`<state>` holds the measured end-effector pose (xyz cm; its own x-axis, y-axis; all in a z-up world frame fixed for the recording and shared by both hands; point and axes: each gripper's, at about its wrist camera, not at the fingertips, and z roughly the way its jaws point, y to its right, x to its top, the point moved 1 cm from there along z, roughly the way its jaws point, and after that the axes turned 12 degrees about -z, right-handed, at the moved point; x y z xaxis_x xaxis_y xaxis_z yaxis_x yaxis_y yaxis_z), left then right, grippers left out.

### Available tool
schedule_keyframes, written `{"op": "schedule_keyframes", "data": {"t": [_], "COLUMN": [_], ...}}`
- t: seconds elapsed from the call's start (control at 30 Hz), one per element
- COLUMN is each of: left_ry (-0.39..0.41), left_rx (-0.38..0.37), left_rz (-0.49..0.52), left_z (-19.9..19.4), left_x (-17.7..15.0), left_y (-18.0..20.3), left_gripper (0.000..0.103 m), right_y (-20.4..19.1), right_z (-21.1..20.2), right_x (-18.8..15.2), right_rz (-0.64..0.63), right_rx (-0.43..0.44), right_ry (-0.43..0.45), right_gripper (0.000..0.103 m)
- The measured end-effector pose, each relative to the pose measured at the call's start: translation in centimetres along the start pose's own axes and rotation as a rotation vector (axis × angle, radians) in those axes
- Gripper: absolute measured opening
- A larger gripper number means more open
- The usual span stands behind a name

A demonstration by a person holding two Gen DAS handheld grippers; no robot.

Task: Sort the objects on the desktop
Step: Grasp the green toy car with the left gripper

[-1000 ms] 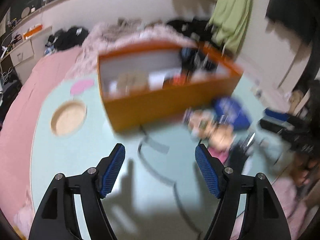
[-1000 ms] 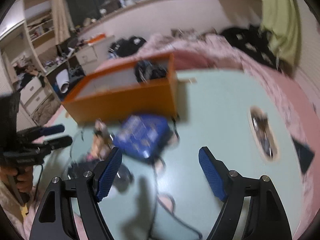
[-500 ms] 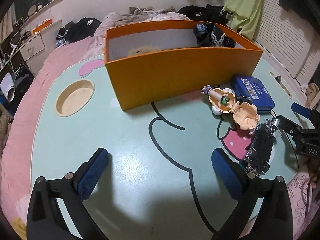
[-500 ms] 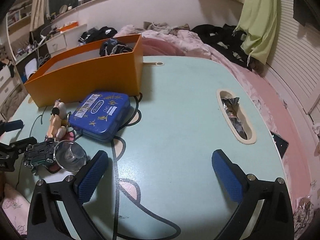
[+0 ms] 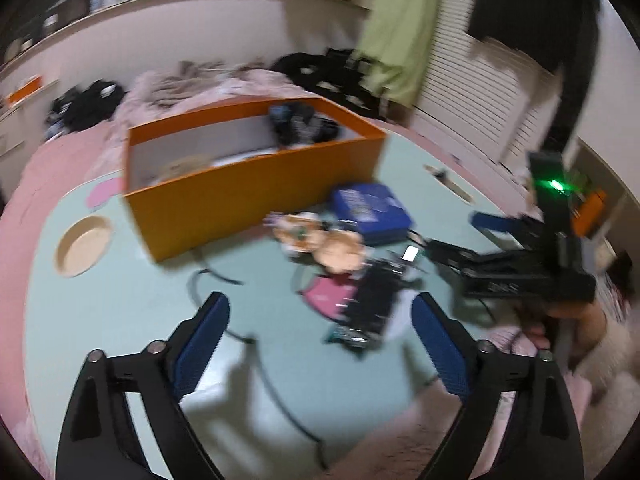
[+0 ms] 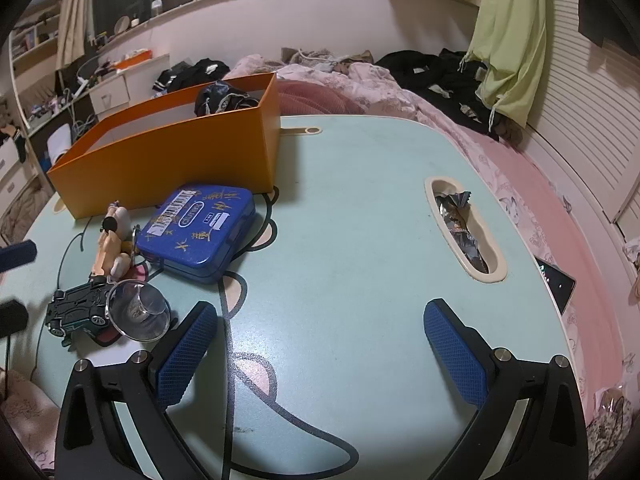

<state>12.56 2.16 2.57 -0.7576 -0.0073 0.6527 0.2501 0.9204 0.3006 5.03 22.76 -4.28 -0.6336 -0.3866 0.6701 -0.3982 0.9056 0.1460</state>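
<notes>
Pale mint and smooth, the rounded tabletop (image 6: 360, 208) carries black cartoon linework and pink patches, and sits over rumpled pink bedding strewn with dark clothes. Its surface has a round beige recess (image 5: 83, 245) at one side and a long oval slot (image 6: 466, 229) holding crinkled foil wrappers.

An orange cardboard box (image 6: 172, 160), open-topped with white inner walls, stands toward the back of the table; a dark bundle of fabric (image 6: 224, 98) lies in one end of it. Just in front of the box rests a flat blue tin (image 6: 200, 226) with rounded corners, gold lettering and a barcode sticker. Beside the tin lies a small flesh-toned plastic figurine (image 6: 112, 246), and near that a dark die-cast toy car (image 6: 78, 312) with a clear glass cup (image 6: 138, 312) on its side against it.

The right gripper (image 6: 320, 350) hovers above bare tabletop, its blue cross-hatched pads spread wide apart with nothing between them; its jaws have just been opening. The left gripper (image 5: 320, 346), seen through a motion-blurred view, is likewise released, although its jaws have just been closing a little; the toy car lies on the table beyond the gap between its pads, untouched as far as the blur allows. In that same view the other black tool extends over the table's edge with a green light glowing on its body.

A dark phone (image 6: 556, 284) lies on the pink bedding past the table's rim.
</notes>
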Motion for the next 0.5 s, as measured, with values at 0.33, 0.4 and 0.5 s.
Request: {"op": "schedule_keyframes", "data": {"t": [0.33, 0.4, 0.5], "left_ry": [-0.128, -0.162, -0.126], "left_rx": [-0.036, -0.038, -0.044], "left_rz": [0.055, 0.054, 0.071], "left_z": [4.8, 5.7, 4.7], "left_x": [2.0, 1.7, 1.3], "left_y": [1.4, 1.3, 1.4], "left_gripper": [0.045, 0.030, 0.030], "right_y": [0.2, 0.4, 0.6], "right_z": [-0.3, -0.4, -0.6], "right_x": [0.0, -0.1, -0.2], "right_rz": [0.020, 0.026, 0.039], "right_rx": [0.015, 0.021, 0.038], "right_ry": [0.017, 0.023, 0.039], "right_gripper": [0.103, 0.103, 0.103]}}
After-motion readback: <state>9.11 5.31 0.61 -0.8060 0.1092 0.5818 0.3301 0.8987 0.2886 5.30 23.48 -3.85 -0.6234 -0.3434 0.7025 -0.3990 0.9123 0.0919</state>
